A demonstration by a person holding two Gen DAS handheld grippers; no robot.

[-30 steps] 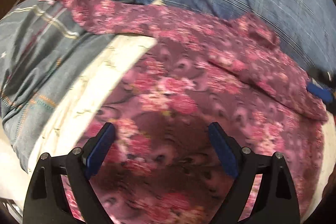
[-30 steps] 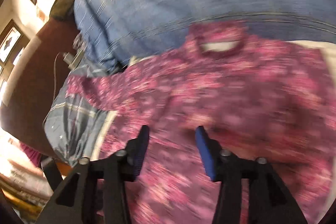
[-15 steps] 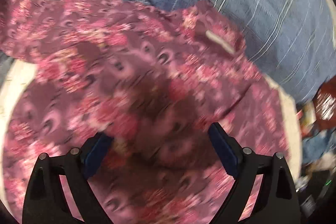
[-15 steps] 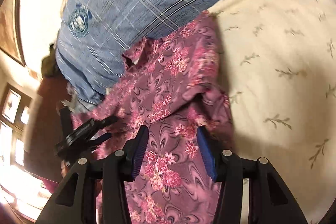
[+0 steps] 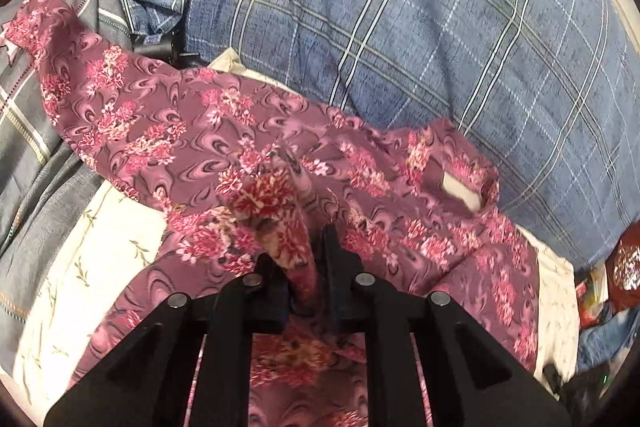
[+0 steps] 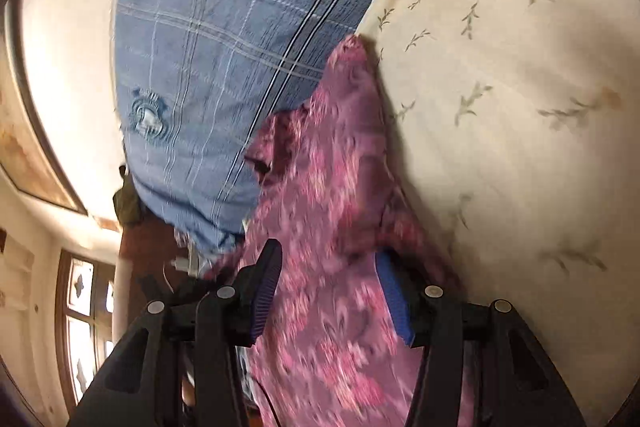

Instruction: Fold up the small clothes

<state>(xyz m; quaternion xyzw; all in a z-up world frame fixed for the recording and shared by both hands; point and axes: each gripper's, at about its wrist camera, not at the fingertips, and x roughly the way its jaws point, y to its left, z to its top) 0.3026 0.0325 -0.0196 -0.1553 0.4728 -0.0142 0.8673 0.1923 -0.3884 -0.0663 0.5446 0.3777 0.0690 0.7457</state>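
A small maroon shirt with pink flowers (image 5: 224, 131) lies spread on a cream sheet, its collar (image 5: 460, 183) to the right and one sleeve (image 5: 52, 39) stretched to the far left. My left gripper (image 5: 308, 259) is shut on a bunched fold of the shirt near its middle. In the right wrist view the shirt (image 6: 332, 187) runs up between the fingers of my right gripper (image 6: 332, 291), which is open with cloth lying across the gap.
A blue plaid blanket (image 5: 400, 7) is piled behind the shirt and shows in the right wrist view (image 6: 208, 47). A grey plaid cloth (image 5: 28, 147) lies at the left. The cream sheet (image 6: 520, 87) spreads to the right. Clutter (image 5: 612, 287) sits at the far right edge.
My left gripper has gone from wide open to shut on a fold of the shirt. My right gripper has swung toward the shirt's right edge and stays open.
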